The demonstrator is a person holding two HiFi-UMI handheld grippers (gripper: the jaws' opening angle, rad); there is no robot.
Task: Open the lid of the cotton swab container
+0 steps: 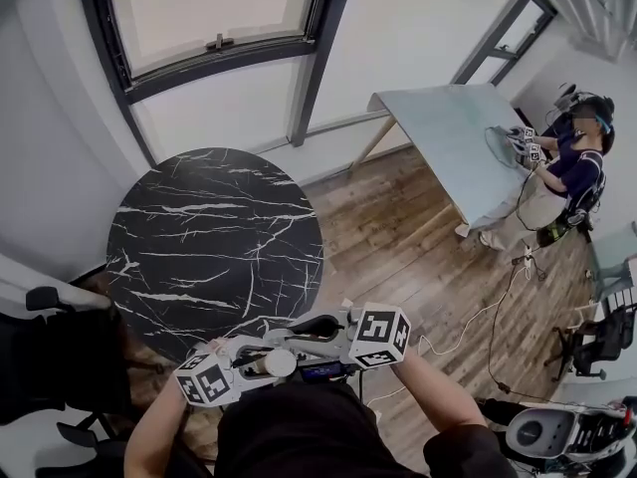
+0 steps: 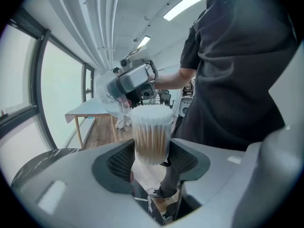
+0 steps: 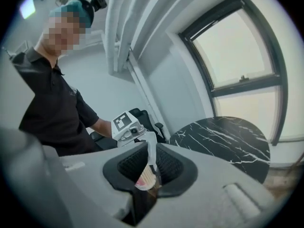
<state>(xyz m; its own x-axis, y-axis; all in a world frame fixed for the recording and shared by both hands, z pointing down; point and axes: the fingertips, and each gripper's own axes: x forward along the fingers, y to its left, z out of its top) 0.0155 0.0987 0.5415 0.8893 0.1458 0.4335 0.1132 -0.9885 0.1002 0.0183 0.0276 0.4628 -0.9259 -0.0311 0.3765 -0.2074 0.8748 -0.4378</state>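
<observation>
Between the ribbed pads of the left gripper [image 2: 152, 159], the cotton swab container [image 2: 151, 132] is clamped upright by its lower half. Its clear wall is packed with swabs, and their white tips are exposed at the open top. Just above that container and towards the left, as seen from the left gripper, the clear lid [image 2: 108, 96] is held tilted and off the opening by the right gripper [image 3: 151, 169]. Whether the lid's lower edge touches the container's rim cannot be told. In the right gripper view the right jaws are seen drawn nearly together, with only the thin wall of the lid pinched between their pads, and the swab ends are glimpsed just beyond them. From the head view both grippers are seen raised close to the person's dark shirt [image 2: 237, 70], their tips turned towards each other. Ahead of the left gripper a round black marble table [image 1: 214, 247] is seen on the wooden floor [image 1: 398, 217]. Well beyond the right gripper a pale table [image 1: 448, 137] is placed, with another person [image 1: 577, 167] beside it.
</observation>
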